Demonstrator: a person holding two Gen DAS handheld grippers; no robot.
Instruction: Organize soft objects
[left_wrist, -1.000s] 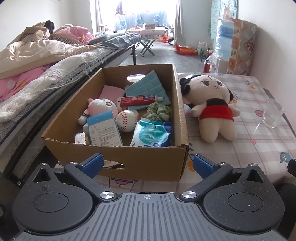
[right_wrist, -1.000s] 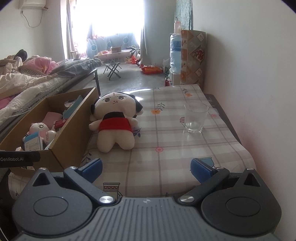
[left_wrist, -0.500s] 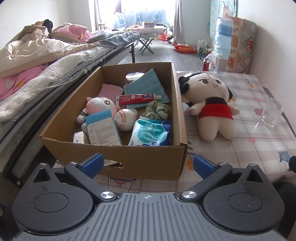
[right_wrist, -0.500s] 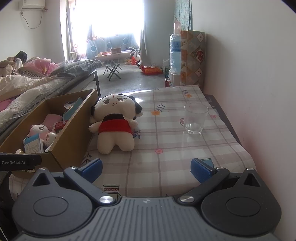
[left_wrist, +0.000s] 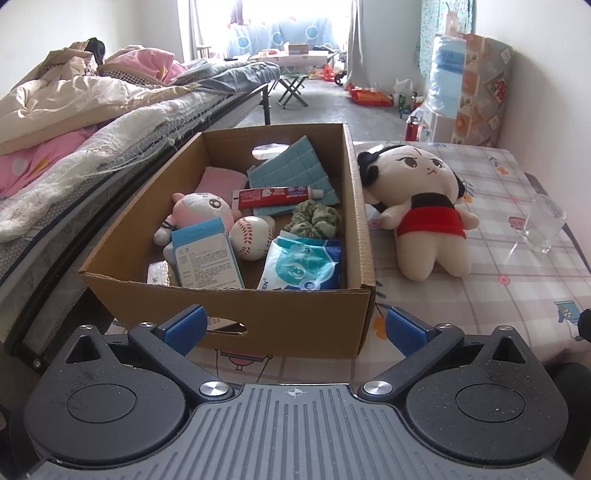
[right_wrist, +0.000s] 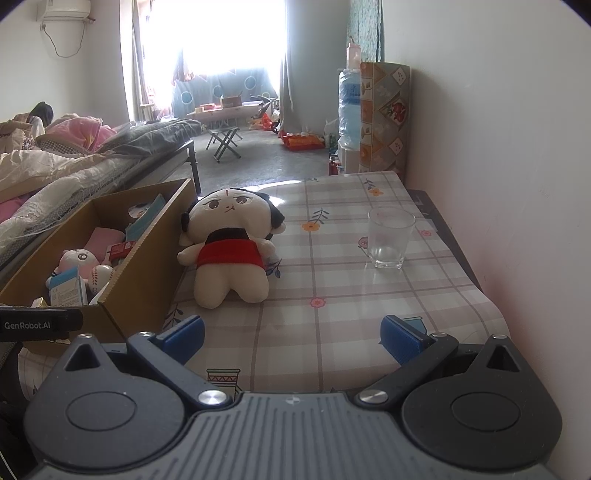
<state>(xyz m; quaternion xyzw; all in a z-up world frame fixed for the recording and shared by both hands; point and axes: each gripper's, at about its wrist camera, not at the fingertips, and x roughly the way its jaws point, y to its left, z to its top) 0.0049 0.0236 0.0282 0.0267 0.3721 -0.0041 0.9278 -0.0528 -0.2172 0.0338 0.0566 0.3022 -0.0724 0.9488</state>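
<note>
Your left gripper (left_wrist: 293, 328) sits spread wide and empty at the near wall of the cardboard box (left_wrist: 295, 314), blue pads on either side of the oval handle cutout. Your right gripper (right_wrist: 291, 341) is just as wide and empty, low over the checked tablecloth (right_wrist: 369, 314).

Inside the box, things overlap. The pink plush (left_wrist: 199, 212) is half hidden behind a pale blue carton (left_wrist: 208, 260), and a foil pack in the near left corner is mostly cut off by the wall. A stitched baseball (left_wrist: 253, 238) sits mid-box, touching the carton. Beside it are a crinkly wipes packet (left_wrist: 304, 266), a green scrunchie (left_wrist: 314, 221), a red toothpaste tube (left_wrist: 277, 195), a quilted teal pad (left_wrist: 291, 173) and a pink cloth (left_wrist: 219, 179).

The big doll (right_wrist: 229, 247) in the red skirt lies face up on the table, against the box's right wall, ahead and left of your right gripper. A clear glass (right_wrist: 389, 236) stands well apart to its right.
</note>
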